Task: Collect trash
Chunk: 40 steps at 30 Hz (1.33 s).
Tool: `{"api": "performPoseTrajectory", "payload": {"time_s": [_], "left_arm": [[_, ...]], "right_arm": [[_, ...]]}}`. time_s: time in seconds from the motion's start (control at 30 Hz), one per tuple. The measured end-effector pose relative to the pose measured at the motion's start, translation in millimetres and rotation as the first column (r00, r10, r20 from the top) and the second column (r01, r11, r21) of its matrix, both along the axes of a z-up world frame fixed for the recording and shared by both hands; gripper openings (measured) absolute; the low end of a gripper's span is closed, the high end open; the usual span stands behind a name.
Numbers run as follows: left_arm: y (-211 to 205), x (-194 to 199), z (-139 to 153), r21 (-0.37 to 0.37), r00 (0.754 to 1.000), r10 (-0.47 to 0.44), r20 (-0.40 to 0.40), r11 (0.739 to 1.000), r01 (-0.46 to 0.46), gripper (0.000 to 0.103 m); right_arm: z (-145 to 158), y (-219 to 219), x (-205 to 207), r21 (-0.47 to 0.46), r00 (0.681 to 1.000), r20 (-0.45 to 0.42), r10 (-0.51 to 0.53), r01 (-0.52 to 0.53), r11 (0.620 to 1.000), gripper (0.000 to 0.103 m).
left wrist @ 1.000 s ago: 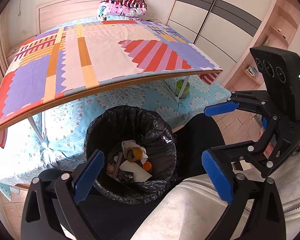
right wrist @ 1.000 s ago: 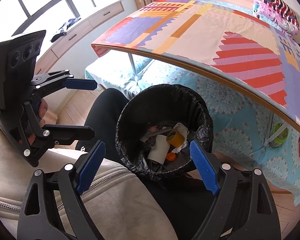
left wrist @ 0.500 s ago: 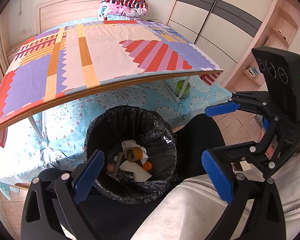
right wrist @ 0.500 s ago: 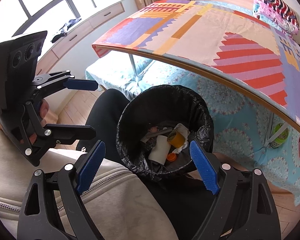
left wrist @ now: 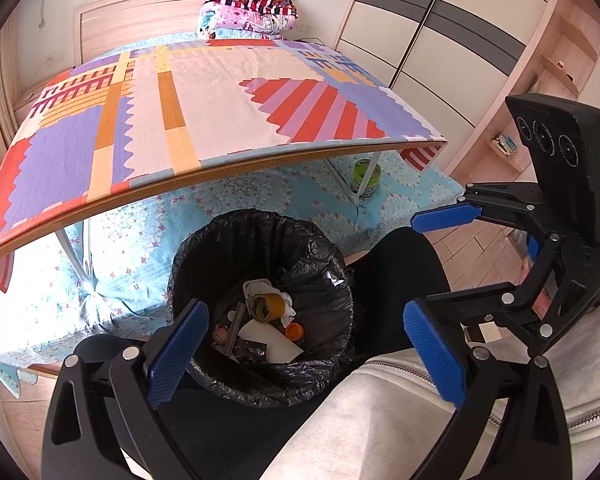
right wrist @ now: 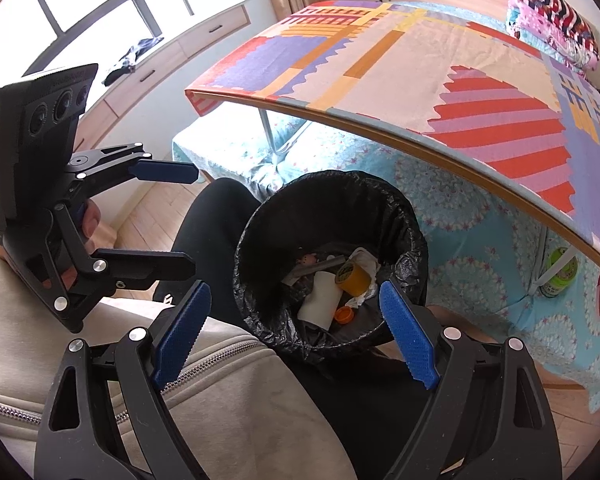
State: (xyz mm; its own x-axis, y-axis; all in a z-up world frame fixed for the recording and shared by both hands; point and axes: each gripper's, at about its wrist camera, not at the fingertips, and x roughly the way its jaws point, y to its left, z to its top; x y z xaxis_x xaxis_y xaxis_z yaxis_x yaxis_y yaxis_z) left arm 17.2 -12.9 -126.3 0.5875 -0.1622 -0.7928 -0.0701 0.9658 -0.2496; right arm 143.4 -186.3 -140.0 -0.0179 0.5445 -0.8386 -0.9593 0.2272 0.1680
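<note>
Evidently nothing has shifted in the last second: both grippers hang where they were over the black-lined bin [left wrist: 260,304], which sits low in the centre of both views, between the person's dark-clad knees. The left gripper [left wrist: 304,344] stands with its blue pads wide apart and nothing between them; the right gripper [right wrist: 296,332] is likewise spread open and empty, and each appears from the side at the edge of the other's view. The trash already lies at the bottom of the bin: a yellow tape roll [left wrist: 266,306], an orange cap [left wrist: 295,331], a white card [left wrist: 270,340] and crumpled tissue [right wrist: 364,264]. The patterned tabletop [left wrist: 204,120], filling the upper half of the left view, shows bare. A green can [left wrist: 366,178] stands on the blue bedspread [left wrist: 260,196] under the table's right edge, beside a leg. The stillness and empty jaws suggest the collecting is largely done, unless that can counts as trash.
</note>
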Motion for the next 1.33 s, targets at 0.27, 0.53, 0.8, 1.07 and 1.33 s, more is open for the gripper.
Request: {"api": "performPoseTrajectory", "payload": {"time_s": [0.27,0.53,0.8,1.07,1.33], "left_arm": [[0.2,0.0,0.1,-0.001,1.0,0.001,0.0,1.0,-0.001,0.095],[0.3,0.0,-0.1,-0.002,1.0,0.001,0.0,1.0,-0.001,0.095],[0.2,0.0,-0.1,-0.003,1.0,0.002,0.002,1.0,-0.002,0.095],[-0.2,-0.2,0.0,-0.003,1.0,-0.002,0.004,1.0,0.002,0.095],[-0.4,1.0,1.6,-0.003,1.0,0.0,0.004,1.0,0.0,0.095]], "right_arm": [[0.5,-0.1,-1.6,0.002,1.0,0.0,0.001,-0.001,1.0,0.086],[0.4,0.0,-1.4,0.003,1.0,-0.002,0.001,-0.001,1.0,0.086],[-0.2,0.2,-1.5,0.002,1.0,-0.002,0.002,-0.002,1.0,0.086],[1.5,0.5,-2.2,0.003,1.0,-0.001,0.005,-0.005,1.0,0.086],[1.4,1.3,-2.3,0.004,1.0,-0.001,0.009,-0.009,1.0,0.086]]}}
